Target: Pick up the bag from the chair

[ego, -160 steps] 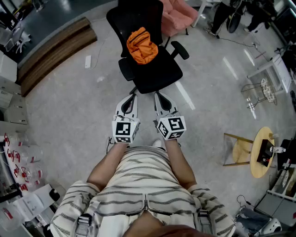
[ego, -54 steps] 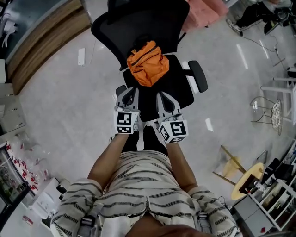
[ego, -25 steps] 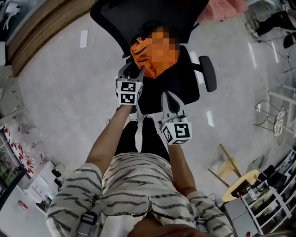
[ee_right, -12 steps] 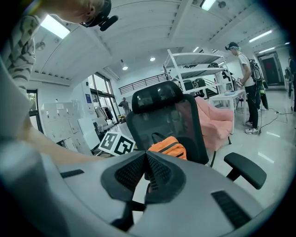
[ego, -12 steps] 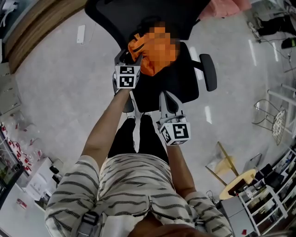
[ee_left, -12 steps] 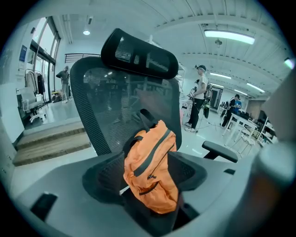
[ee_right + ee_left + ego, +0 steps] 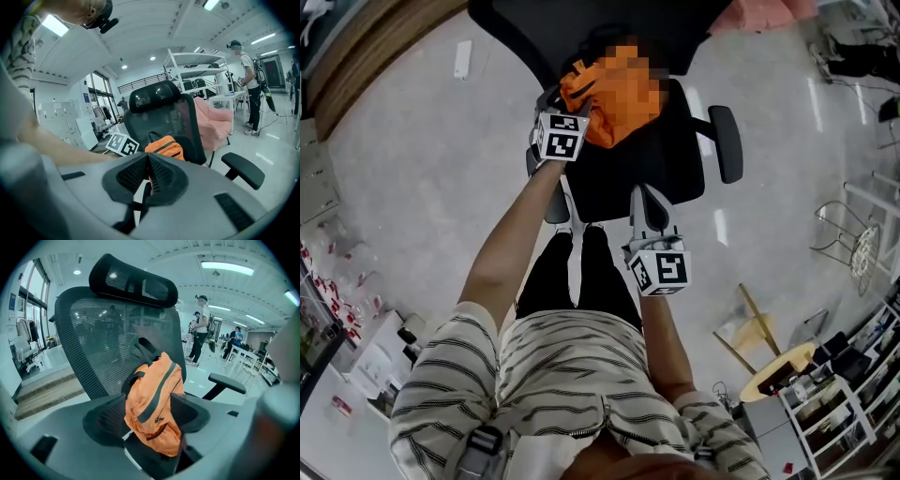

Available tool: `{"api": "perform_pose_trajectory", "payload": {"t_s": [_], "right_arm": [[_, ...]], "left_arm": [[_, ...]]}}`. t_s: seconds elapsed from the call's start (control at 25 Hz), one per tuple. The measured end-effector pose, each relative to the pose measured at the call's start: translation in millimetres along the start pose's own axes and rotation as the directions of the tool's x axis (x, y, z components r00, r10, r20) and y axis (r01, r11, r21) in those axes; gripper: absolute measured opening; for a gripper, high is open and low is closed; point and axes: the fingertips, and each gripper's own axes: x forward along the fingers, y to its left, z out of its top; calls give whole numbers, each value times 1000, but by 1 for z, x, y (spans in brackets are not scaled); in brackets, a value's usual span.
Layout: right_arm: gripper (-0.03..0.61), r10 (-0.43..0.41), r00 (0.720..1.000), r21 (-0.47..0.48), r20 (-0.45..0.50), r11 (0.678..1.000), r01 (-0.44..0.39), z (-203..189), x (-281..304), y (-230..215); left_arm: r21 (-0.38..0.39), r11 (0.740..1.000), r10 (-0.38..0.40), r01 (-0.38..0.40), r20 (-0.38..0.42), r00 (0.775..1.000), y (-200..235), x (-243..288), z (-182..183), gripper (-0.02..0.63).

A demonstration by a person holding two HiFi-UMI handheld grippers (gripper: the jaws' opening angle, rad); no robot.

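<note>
Left claw (image 7: 150,420), jaws just opened wide, frames the bag (image 7: 157,394) mid-frame, unpressed; probably soft, light, so pinch its top strap (image 7: 146,347); right claw (image 7: 147,176) clenched, empty

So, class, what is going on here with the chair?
A person holds a gripper in each hand. The left gripper reaches to the orange backpack on the black office chair; its jaws have just been opening and stand wide either side of it, not yet gripping. The right gripper hangs back, shut and empty.
</note>
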Motion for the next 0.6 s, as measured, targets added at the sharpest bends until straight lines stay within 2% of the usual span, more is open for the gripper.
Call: {"api": "perform_pose_trajectory", "payload": {"t_s": [0.32, 0.6], "right_arm": [[17, -7, 1000, -7, -11, 1000, 7, -3, -5, -3], [17, -11, 1000, -1, -17, 1000, 11, -5, -4, -4]], "left_arm": [[57, 998, -3, 4, -13, 1000, 3, 20, 7, 291], [72, 997, -7, 8, -25, 1000, 6, 35, 9, 291]]}}
